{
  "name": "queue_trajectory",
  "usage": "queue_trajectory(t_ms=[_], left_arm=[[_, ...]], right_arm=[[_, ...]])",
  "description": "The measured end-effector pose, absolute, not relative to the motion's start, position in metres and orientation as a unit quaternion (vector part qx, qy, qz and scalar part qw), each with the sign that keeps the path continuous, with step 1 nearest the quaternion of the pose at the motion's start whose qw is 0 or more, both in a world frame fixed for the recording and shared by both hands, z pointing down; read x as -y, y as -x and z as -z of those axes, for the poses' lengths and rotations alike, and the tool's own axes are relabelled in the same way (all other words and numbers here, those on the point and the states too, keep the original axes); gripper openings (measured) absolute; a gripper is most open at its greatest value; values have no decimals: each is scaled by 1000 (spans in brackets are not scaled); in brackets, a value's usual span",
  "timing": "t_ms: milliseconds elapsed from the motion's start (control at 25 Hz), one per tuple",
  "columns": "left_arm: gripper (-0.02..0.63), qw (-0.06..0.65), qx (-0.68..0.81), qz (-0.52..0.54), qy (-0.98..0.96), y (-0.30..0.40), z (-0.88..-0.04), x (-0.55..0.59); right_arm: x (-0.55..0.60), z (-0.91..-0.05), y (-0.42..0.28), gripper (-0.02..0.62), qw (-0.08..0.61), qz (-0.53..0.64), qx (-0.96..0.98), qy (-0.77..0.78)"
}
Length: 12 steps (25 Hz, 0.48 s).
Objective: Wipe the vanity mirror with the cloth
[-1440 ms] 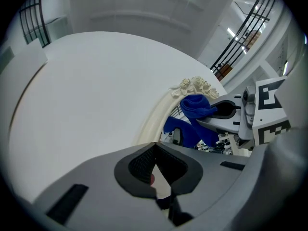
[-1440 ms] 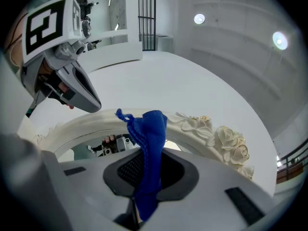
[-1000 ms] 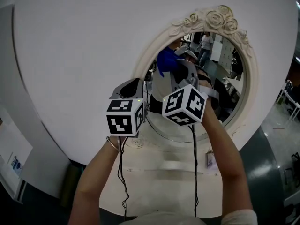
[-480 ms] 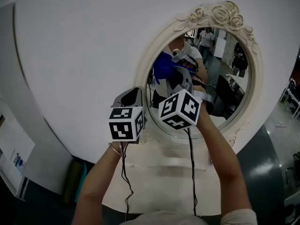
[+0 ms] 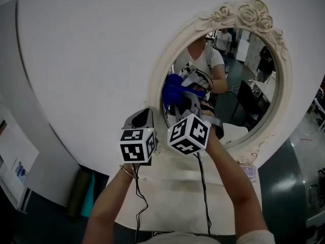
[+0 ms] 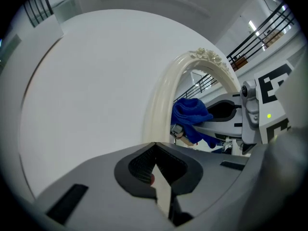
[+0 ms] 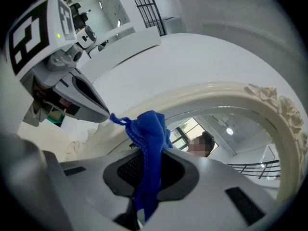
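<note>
Two tongs, centre frame: right tongs (image 7: 146,172) pinch the soft, light blue cloth (image 7: 150,131) by a bunched fold at the fragile vanity mirror's (image 5: 254,98) left edge; left tongs (image 6: 157,176) pressed together, empty.

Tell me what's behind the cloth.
The mirror glass, close to the left side of its frame. The right gripper holds the cloth there, so the glass directly behind it is hidden.

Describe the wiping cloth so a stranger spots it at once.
Against the big white round panel sits an oval mirror in a cream rose-carved frame. At the glass's left edge, the right gripper pinches a crumpled blue cloth, the only bright blue thing among cream, white and grey.
</note>
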<state>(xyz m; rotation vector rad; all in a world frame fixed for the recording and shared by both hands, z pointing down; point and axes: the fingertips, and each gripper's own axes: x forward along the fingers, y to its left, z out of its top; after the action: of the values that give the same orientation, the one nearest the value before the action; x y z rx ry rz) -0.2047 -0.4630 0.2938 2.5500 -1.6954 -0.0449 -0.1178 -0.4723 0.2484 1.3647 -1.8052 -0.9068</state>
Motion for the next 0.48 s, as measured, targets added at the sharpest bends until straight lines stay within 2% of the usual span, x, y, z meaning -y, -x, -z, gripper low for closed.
queue_trajectory(t_ms=[480], left_arm=[[5,81,561,-11,-824,207,-349,462]], right_arm=[[473,-367,130,63,398,252,753,-459]])
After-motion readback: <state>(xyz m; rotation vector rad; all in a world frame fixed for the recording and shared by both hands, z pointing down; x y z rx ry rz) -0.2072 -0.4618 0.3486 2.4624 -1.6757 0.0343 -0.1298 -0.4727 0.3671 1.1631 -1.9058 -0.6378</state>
